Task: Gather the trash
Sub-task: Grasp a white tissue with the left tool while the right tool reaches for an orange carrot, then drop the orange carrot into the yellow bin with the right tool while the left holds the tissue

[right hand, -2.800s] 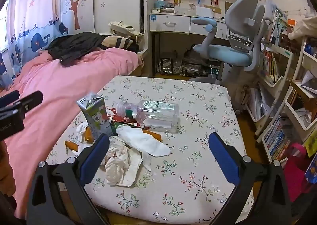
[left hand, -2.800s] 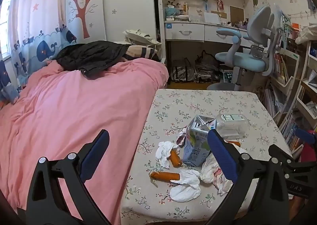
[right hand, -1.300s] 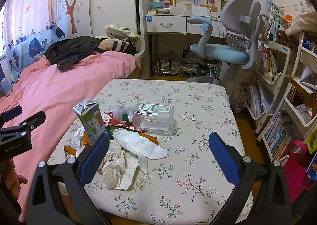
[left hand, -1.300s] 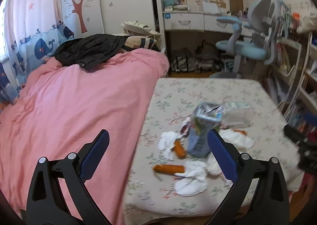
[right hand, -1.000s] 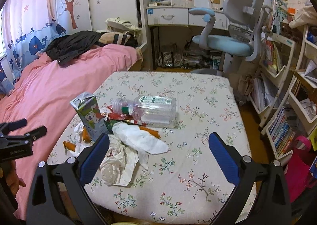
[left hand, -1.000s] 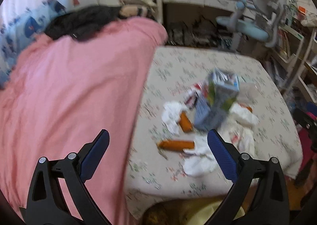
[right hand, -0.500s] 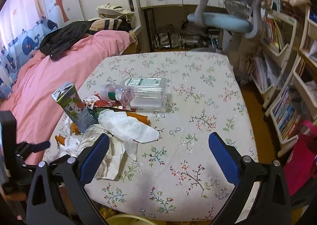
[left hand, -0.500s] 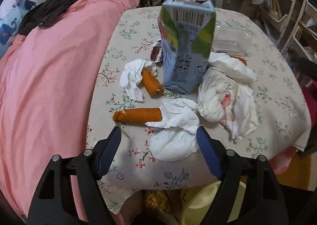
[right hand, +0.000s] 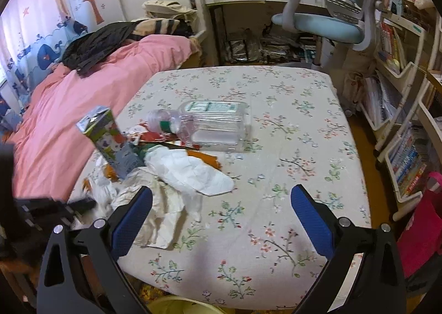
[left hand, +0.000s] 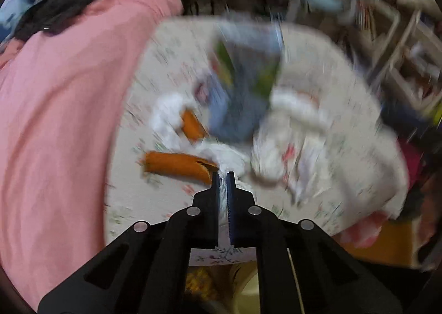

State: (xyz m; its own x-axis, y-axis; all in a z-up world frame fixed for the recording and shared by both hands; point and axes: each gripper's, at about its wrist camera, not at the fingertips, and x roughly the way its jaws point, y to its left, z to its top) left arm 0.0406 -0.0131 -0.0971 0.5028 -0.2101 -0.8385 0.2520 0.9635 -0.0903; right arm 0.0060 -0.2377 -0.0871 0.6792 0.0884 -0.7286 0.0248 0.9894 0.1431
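My left gripper [left hand: 223, 176] is clamped on a white tissue [left hand: 230, 158] beside an orange peel [left hand: 176, 165]; right gripper [right hand: 221, 198], fingers wide apart, hovers over tabletop [right hand: 290, 126] w/ bottle [right hand: 210, 126] and carton [right hand: 110, 140].

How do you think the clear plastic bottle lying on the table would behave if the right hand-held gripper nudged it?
The clear plastic bottle looks nearly empty, so probably light and easily shoved. Its flat-sided, squarish body lies on its side, so it would likely slide rather than roll. The thin walls may flex or dent under a squeeze.
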